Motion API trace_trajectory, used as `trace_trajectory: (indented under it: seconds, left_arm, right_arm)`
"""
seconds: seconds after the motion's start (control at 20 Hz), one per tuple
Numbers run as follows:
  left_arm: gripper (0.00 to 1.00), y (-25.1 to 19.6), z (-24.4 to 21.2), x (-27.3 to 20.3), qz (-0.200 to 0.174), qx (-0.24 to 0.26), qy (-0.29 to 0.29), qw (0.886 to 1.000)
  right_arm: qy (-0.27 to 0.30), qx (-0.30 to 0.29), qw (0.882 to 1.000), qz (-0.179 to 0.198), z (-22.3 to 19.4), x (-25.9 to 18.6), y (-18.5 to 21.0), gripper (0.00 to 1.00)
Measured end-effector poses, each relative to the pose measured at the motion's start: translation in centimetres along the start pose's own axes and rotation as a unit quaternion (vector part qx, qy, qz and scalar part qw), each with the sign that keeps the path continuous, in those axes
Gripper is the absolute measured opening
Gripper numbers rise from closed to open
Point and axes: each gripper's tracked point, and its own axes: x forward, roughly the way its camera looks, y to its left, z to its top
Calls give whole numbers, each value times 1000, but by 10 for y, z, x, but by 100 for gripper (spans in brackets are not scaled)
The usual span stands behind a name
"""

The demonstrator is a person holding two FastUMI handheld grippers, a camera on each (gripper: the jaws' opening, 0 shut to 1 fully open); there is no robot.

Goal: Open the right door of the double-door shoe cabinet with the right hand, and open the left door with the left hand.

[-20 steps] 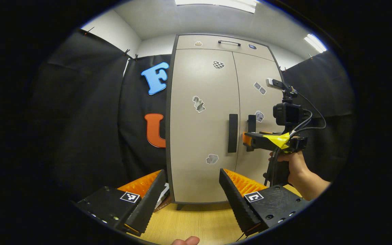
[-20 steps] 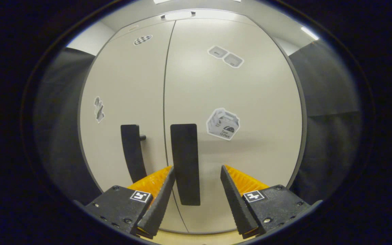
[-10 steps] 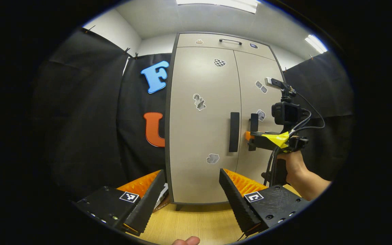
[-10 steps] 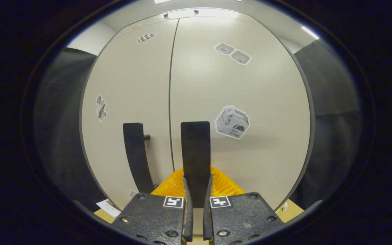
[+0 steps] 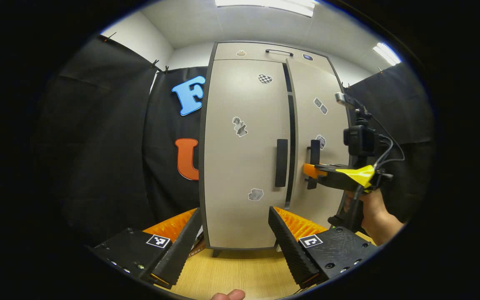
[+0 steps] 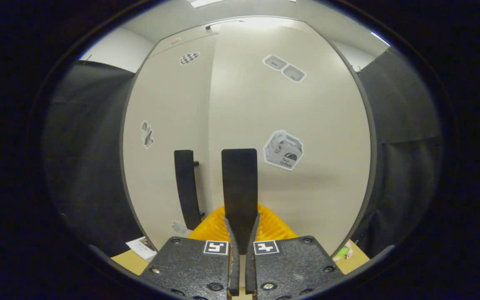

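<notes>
The beige shoe cabinet (image 5: 244,125) stands ahead with two doors carrying stickers. Its right door (image 6: 290,116) is swung out a little, and a dark gap shows between the doors in the left gripper view. My right gripper (image 6: 241,233) is shut on the right door's black handle (image 6: 239,183); from the left gripper view that right gripper (image 5: 311,171) is held by a hand at the handle (image 5: 315,152). The left door (image 5: 242,150) is closed, its black handle (image 5: 281,162) untouched. My left gripper (image 5: 233,233) hangs open well short of the cabinet, nothing between its fingers.
Black cloth walls flank the cabinet on both sides. A light wooden floor (image 5: 236,271) runs under my left gripper. A drawer with a slim handle (image 5: 279,51) tops the cabinet. Papers (image 6: 140,248) lie by the cabinet's lower left corner.
The right gripper closed on the right door's handle and then pulled it, so the right door has swung slightly out from the cabinet. The left gripper stayed about where it was.
</notes>
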Motion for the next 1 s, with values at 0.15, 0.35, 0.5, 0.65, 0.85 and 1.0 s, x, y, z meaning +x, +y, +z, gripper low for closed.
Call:
trace_trajectory:
  seconds: [0.15,0.35,0.5,0.65,0.85,1.0]
  left_arm:
    - [96,-6,-1,-2,0,-1,2,1000]
    - [96,-26,0,-3,-3,-3,1,1000]
    - [95,-39,1,-4,-2,-3,-1,1000]
    - [95,-56,-1,-2,-5,-10,-1,1000]
    - [95,-75,-2,-2,-12,-5,-2,1000]
    - [95,-87,-7,1,-13,2,2,1000]
  right_arm:
    - [5,-2,1000,24,-3,-43,-14,9]
    - [7,-7,1000,29,-3,-85,-38,9]
    - [8,-9,999,30,-2,-114,-64,10]
    - [12,-11,999,30,-3,-132,-83,8]
    - [10,-14,1000,22,-2,-150,-106,8]
    - [7,-20,1000,4,-2,-161,-130,7]
